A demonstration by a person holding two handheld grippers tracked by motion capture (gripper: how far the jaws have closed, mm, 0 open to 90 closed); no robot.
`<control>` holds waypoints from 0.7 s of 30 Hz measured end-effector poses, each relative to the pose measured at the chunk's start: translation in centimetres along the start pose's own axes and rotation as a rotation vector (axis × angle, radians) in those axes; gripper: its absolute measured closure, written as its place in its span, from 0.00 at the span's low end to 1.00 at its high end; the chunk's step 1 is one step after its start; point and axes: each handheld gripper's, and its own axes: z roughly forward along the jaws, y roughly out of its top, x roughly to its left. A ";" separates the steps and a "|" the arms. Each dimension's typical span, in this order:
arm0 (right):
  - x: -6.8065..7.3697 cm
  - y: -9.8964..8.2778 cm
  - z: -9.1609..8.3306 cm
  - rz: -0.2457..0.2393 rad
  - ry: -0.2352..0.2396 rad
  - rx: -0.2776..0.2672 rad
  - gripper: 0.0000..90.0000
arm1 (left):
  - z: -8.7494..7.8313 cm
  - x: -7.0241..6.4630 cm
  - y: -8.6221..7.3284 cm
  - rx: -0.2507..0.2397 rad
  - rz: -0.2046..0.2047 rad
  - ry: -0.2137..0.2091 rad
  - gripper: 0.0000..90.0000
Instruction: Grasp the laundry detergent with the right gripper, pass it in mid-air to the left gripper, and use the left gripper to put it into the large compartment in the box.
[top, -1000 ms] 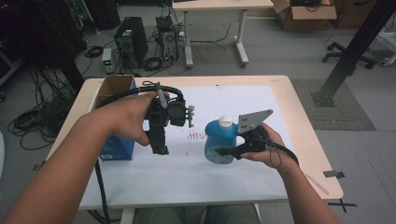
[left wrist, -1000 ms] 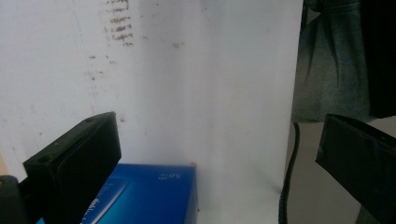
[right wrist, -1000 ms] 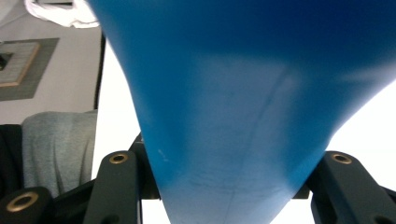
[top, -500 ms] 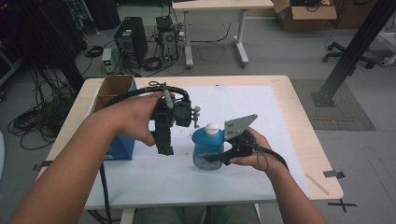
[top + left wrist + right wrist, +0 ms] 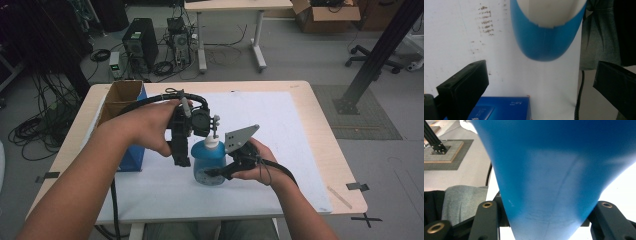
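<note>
A bottle (image 5: 209, 162) stands on the sheet (image 5: 280, 125) covering the table (image 5: 325, 100), near its front; the left gripper (image 5: 181, 161) is just left of it; a box (image 5: 121, 100) sits further left, at the sheet's edge.

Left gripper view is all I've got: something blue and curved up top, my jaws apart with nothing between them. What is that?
Observer: A blue bottle with a white cap. In the high view it stands upright, just right of the left gripper.
Operator: Is anything holding it?
Observer: Yes. The right gripper is shut on its lower body from the right side. In the right gripper view, the bottle sits between both jaws.
</note>
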 end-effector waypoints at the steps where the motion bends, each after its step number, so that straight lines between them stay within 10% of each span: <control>1: 0.0 0.1 0.2 0.001 0.003 -0.002 0.52 | 0.1 0.0 0.0 -0.001 0.000 0.000 0.00; 21: -0.1 1.6 2.0 0.007 0.006 -0.002 0.52 | 0.2 -0.2 0.5 0.003 0.014 0.002 0.00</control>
